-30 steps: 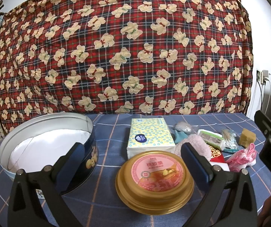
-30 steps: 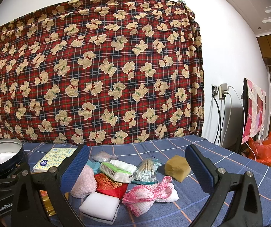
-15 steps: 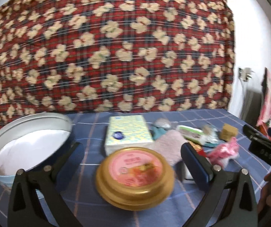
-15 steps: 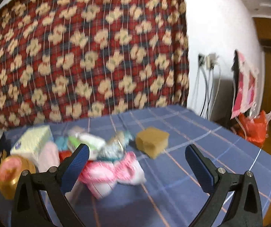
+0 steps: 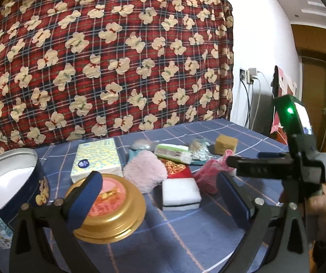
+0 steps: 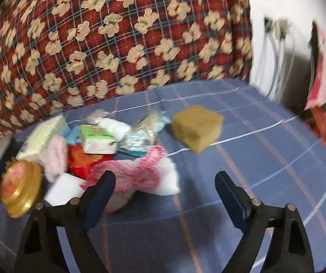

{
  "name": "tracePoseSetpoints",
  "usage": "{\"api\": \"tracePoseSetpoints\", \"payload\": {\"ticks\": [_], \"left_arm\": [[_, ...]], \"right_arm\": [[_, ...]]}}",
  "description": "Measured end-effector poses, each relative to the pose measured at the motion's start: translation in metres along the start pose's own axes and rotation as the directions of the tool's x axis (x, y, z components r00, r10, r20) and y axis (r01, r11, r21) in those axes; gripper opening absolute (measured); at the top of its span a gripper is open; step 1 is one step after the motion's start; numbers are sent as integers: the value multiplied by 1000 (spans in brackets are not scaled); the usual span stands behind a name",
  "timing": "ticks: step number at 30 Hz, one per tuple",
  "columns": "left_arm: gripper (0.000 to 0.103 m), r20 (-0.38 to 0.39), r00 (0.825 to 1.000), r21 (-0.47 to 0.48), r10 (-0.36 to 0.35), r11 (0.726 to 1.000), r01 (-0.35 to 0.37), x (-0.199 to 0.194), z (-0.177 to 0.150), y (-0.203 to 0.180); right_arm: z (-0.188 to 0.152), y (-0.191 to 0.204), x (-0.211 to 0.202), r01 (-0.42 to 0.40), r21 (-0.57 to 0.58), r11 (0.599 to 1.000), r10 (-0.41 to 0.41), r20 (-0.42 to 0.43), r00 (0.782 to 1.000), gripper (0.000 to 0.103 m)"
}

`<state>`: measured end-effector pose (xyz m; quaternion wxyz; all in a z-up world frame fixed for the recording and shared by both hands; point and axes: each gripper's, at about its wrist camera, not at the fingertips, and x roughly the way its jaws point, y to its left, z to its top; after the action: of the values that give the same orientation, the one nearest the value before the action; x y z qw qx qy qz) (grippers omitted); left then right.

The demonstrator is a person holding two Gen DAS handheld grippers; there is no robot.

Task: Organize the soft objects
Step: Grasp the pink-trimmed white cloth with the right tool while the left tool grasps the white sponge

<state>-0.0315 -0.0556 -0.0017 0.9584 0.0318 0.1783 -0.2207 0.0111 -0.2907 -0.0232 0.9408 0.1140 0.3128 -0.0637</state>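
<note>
Right wrist view: the right gripper is seen closing, wide apart, nothing held, near the pink cloth. The left gripper is held wide, empty.

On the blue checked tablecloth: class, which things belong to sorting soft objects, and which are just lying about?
Belong to the job:
- brown sponge cube
- pink fluffy cloth
- white foam block
- pink-and-white knitted bundle
- open round blue tin

Lying about:
- gold-rimmed round lid
- wall plugs and cables

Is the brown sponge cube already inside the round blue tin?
No. The brown sponge cube sits on the blue checked cloth at the far end of the pile, well apart from the round blue tin.
</note>
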Motion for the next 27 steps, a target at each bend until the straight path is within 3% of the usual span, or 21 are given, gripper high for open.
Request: {"api": "tracePoseSetpoints", "payload": {"ticks": [3, 6, 8, 12, 13, 16, 18, 21, 24, 27], "left_arm": [[101, -14, 1000, -13, -4, 1000, 4, 2, 0, 1], [101, -20, 1000, -11, -2, 1000, 2, 4, -1, 0], [101, -31, 999, -9, -8, 1000, 8, 5, -1, -2], [101, -60, 998, 1, -22, 1000, 22, 11, -1, -7], [101, -67, 997, 0, -28, 1000, 28, 13, -1, -9], [101, -85, 995, 4, -51, 999, 52, 18, -1, -17], [101, -91, 994, 12, -63, 998, 64, 21, 0, -23], [101, -111, 990, 16, -84, 996, 86, 28, 1, -32], [94, -147, 984, 14, -103, 994, 106, 39, 4, -40], [94, -205, 976, 11, -68, 997, 72, 57, 8, -47]], "right_arm": [[6, 0, 17, -83, 77, 994, 88, -62, 994, 91], [10, 8, 40, -62, 71, 996, 70, -119, 990, 91], [10, 9, 52, -90, 82, 993, 102, -167, 981, 91], [7, 16, 54, -124, 32, 992, 128, -179, 975, 90], [7, 16, 52, -134, 28, 991, 137, -171, 976, 71], [9, 13, 50, -187, 22, 982, 188, -164, 969, 47], [10, 8, 45, -214, 42, 976, 218, -129, 967, 40], [13, -2, 28, -229, 64, 971, 230, -10, 973, 40], [15, -9, 5, -187, 58, 981, 177, 141, 974, 40], [14, -15, -11, -125, 74, 989, 103, 251, 962, 40]]}}
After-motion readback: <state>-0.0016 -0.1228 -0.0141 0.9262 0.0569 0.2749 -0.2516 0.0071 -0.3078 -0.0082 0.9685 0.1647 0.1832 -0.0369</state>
